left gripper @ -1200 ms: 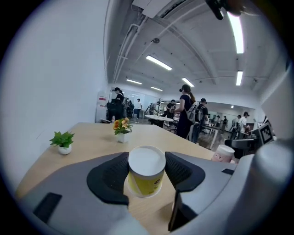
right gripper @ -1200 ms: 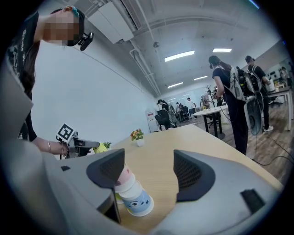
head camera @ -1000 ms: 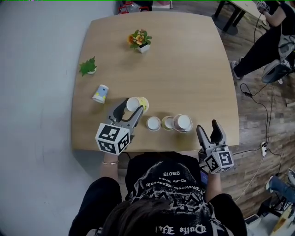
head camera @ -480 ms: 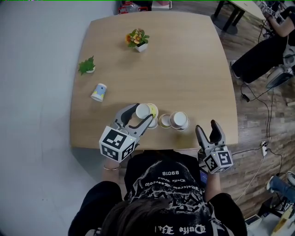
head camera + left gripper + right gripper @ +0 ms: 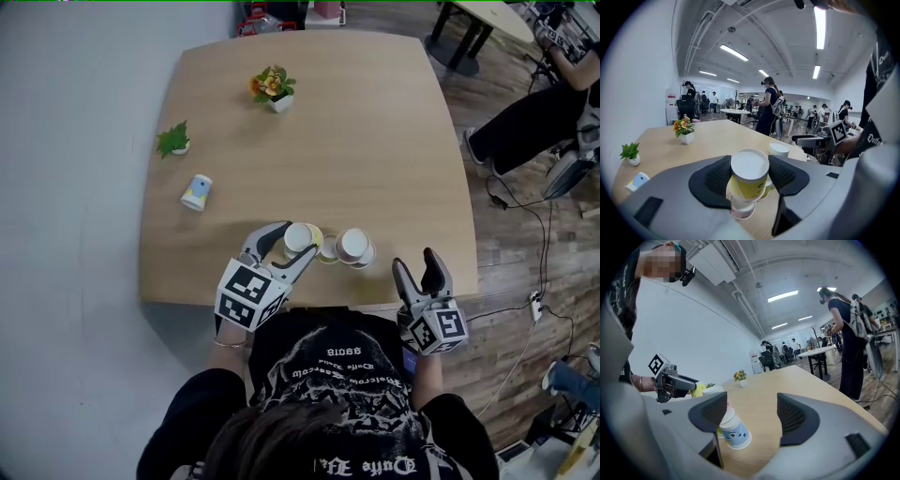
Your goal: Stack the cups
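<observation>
Now that the left gripper (image 5: pixel 294 244), pinching the yellow cup (image 5: pixel 749 180), has crossed from the left of the table (image 5: pixel 375 112) to above the pinkish cup (image 5: pixel 742 209), alignment looks close | right gripper (image 5: pixel 416 263): spread, empty, near edge | next, by judgement: lower, seat, release.
</observation>
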{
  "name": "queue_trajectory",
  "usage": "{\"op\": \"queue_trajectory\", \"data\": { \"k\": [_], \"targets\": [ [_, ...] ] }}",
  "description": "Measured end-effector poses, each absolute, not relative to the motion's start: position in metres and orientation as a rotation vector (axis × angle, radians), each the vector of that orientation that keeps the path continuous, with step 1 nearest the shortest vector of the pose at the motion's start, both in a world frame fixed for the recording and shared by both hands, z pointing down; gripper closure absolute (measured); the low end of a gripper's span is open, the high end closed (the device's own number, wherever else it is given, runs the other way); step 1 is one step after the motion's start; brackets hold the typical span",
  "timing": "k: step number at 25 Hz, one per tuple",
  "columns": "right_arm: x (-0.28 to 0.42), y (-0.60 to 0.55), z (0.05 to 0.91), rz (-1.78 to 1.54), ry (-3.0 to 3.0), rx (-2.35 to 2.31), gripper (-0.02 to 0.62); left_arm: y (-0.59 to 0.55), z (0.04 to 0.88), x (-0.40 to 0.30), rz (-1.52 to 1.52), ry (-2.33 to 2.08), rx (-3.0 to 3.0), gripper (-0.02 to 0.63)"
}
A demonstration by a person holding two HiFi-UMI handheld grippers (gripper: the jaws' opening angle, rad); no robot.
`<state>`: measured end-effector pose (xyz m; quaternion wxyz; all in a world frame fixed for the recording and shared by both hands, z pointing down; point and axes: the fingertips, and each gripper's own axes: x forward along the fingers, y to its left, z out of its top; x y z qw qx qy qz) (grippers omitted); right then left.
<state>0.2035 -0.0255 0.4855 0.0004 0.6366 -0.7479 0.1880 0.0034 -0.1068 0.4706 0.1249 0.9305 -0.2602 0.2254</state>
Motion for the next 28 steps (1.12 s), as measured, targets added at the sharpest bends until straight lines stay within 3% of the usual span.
{"op": "queue_trajectory", "data": {
  "k": [22, 26, 28],
  "targets": [
    [0.225, -0.023, 0.494, 0.618, -2.326, 2.033, 0.265, -0.097, 0.491, 0.02, 0.748, -0.715, 2.708, 0.348],
    [0.226, -0.024, 0.497, 0.632, -2.326, 2.026, 0.265, -0.095, 0.495, 0.019, 0.736, -0.722, 2.675, 0.267],
    [0.228, -0.023, 0.498, 0.639, -2.325, 2.024, 0.265, -0.095, 0.495, 0.02, 0.72, -0.742, 2.667, 0.261]
  ]
}}
